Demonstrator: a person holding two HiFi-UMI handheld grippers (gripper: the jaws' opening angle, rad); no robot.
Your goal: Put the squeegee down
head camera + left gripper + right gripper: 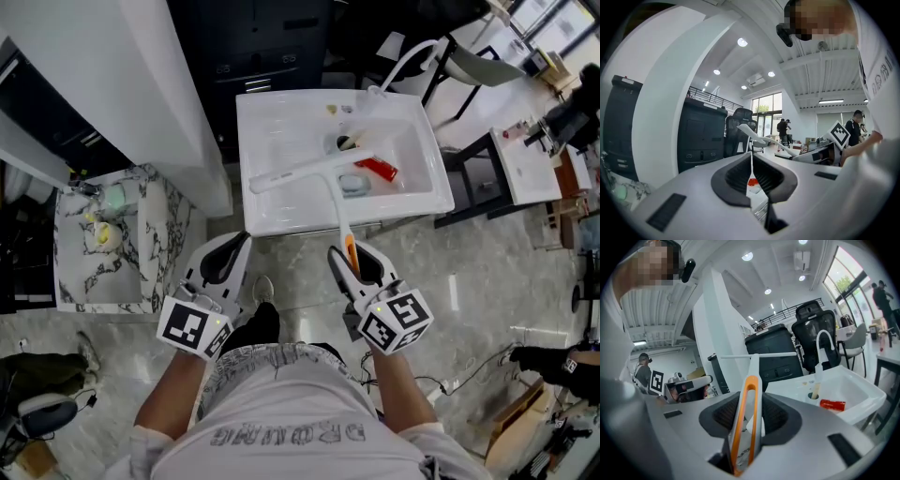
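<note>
The white sink [247, 159] lay straight ahead, and the squeegee [334, 192], its handle clenched in the right tool [352, 255], pointed lengthwise forward with the blade crosswise over the basin, while the left tool [238, 244], closed on nothing, hung beside it.
</note>
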